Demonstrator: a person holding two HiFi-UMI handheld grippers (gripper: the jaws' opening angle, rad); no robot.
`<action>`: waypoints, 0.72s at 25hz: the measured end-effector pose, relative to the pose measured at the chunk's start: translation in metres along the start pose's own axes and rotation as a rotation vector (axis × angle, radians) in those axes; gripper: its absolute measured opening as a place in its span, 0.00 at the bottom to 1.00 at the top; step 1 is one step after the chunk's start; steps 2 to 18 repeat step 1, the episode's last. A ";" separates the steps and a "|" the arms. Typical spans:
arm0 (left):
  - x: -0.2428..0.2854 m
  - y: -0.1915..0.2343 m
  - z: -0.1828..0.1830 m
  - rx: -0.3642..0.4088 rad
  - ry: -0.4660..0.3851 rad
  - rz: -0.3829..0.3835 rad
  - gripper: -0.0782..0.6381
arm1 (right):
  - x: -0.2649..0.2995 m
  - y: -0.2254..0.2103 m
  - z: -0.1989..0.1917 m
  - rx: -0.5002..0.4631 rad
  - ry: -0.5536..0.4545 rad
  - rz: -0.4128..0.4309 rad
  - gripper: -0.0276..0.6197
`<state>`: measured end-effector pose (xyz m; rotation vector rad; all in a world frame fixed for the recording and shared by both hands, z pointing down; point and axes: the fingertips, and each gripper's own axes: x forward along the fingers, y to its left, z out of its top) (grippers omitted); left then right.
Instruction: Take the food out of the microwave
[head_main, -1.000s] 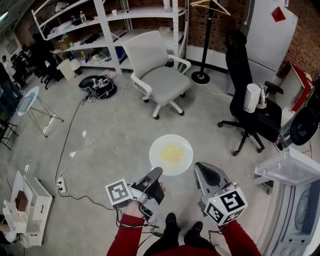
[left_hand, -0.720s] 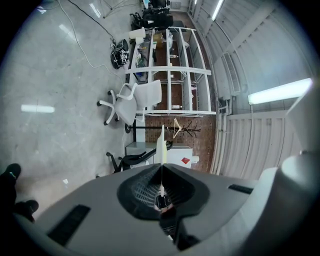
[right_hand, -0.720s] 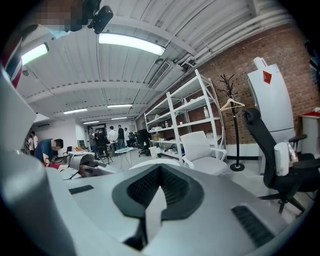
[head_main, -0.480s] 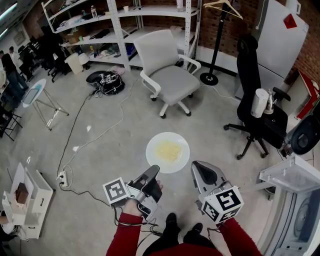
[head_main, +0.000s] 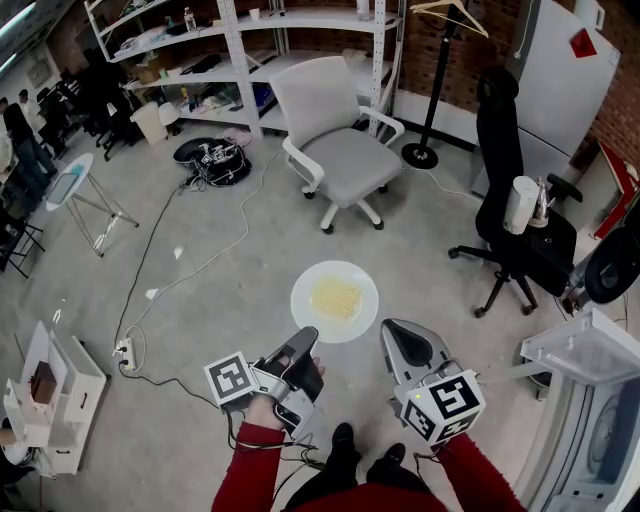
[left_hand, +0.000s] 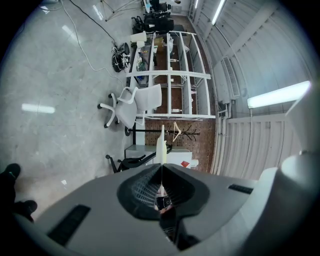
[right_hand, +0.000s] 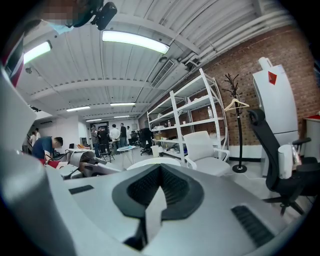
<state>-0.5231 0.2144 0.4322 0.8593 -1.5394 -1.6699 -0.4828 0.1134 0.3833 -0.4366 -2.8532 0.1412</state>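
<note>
A round white plate (head_main: 304, 302) carries a pale yellow patch of food (head_main: 335, 297) and hangs level above the concrete floor in the head view. My left gripper (head_main: 305, 338) is shut on its near left rim. In the left gripper view the plate (left_hand: 161, 142) shows edge-on as a thin white blade rising from the closed jaws of the left gripper (left_hand: 161, 167). My right gripper (head_main: 390, 332) sits just off the plate's right rim with its jaws together and nothing in them. The right gripper view shows the plate (right_hand: 150, 162) as a white arc beyond the right gripper (right_hand: 161, 172).
A white appliance with a raised white panel (head_main: 585, 348) stands at the right edge. Ahead are a white office chair (head_main: 335, 140), a black office chair (head_main: 510, 210), a coat stand (head_main: 428, 90) and white shelving (head_main: 240, 60). Cables (head_main: 190, 275) trail over the floor at left.
The plate stays clamped in my left gripper. Both grippers and the plate have drifted slightly left in the view, while the chairs have slid right. The grip is unchanged.
</note>
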 end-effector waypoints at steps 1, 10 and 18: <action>0.000 0.000 0.000 0.000 0.001 -0.001 0.13 | 0.000 0.000 0.000 0.001 0.000 -0.001 0.06; 0.000 0.000 0.000 0.000 0.001 -0.001 0.13 | 0.000 0.000 0.000 0.001 0.000 -0.001 0.06; 0.000 0.000 0.000 0.000 0.001 -0.001 0.13 | 0.000 0.000 0.000 0.001 0.000 -0.001 0.06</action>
